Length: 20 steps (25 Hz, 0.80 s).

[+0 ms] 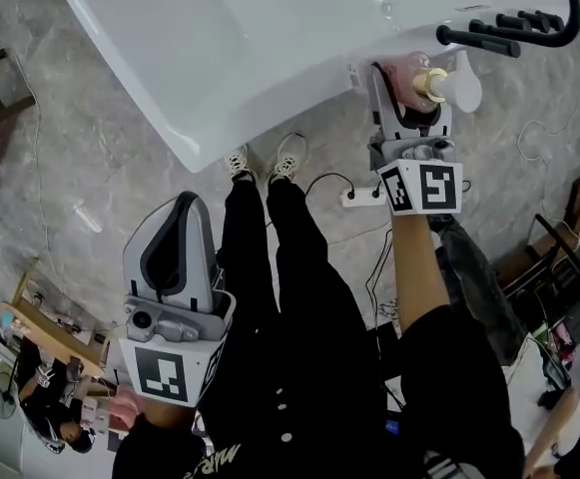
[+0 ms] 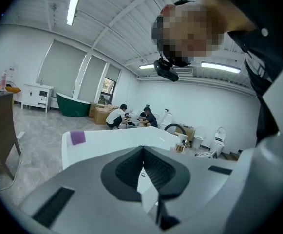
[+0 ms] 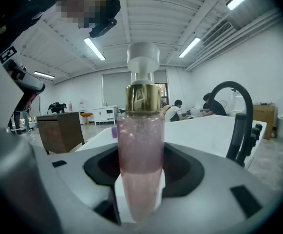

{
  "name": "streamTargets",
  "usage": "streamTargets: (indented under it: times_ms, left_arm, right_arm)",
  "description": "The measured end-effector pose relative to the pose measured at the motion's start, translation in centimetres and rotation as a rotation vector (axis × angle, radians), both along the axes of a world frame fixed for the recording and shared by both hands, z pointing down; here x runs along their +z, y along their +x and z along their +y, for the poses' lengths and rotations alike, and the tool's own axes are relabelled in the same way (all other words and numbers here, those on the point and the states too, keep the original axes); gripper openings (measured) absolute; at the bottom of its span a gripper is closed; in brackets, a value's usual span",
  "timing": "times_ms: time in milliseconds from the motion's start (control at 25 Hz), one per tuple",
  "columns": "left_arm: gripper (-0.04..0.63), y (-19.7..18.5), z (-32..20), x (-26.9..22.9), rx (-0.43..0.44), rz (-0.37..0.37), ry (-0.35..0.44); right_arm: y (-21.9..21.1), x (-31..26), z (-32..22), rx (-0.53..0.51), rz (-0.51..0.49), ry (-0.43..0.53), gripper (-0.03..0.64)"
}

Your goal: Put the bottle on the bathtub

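Observation:
A pink bottle [image 1: 414, 74] with a gold collar and a white pump cap stands upright between the jaws of my right gripper [image 1: 409, 94], which is shut on it. It hangs at the rim of the white bathtub [image 1: 270, 48], beside a black faucet [image 1: 509, 28]. In the right gripper view the bottle [image 3: 139, 150] fills the middle of my right gripper [image 3: 139, 191], with the bathtub [image 3: 199, 130] behind it. My left gripper [image 1: 188, 206] is lower left, over the floor and away from the tub. Its pads meet with nothing between them [image 2: 142, 162].
The person's legs and shoes [image 1: 265, 163] stand at the tub's side. A power strip with cables [image 1: 364, 196] lies on the marble floor. A wooden cabinet [image 3: 61, 130] stands left of the tub. People crouch by boxes [image 2: 117, 116] far off, near a green tub [image 2: 73, 105].

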<state>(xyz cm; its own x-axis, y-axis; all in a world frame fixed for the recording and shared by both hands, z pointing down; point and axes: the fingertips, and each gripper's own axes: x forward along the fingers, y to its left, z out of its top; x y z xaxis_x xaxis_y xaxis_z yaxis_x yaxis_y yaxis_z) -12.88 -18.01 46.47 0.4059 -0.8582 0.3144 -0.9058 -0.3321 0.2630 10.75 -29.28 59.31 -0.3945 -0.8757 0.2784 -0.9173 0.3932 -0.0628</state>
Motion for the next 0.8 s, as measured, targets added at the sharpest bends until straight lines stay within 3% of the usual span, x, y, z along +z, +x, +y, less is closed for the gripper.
streamTargets:
  times_ms: [800]
  left_arm:
    - [0.009,2.0,2.0,3.2,0.042,0.03,-0.081]
  right_arm:
    - [-1.0,2.9,0.7,-0.076,0.068,0.059,0.229]
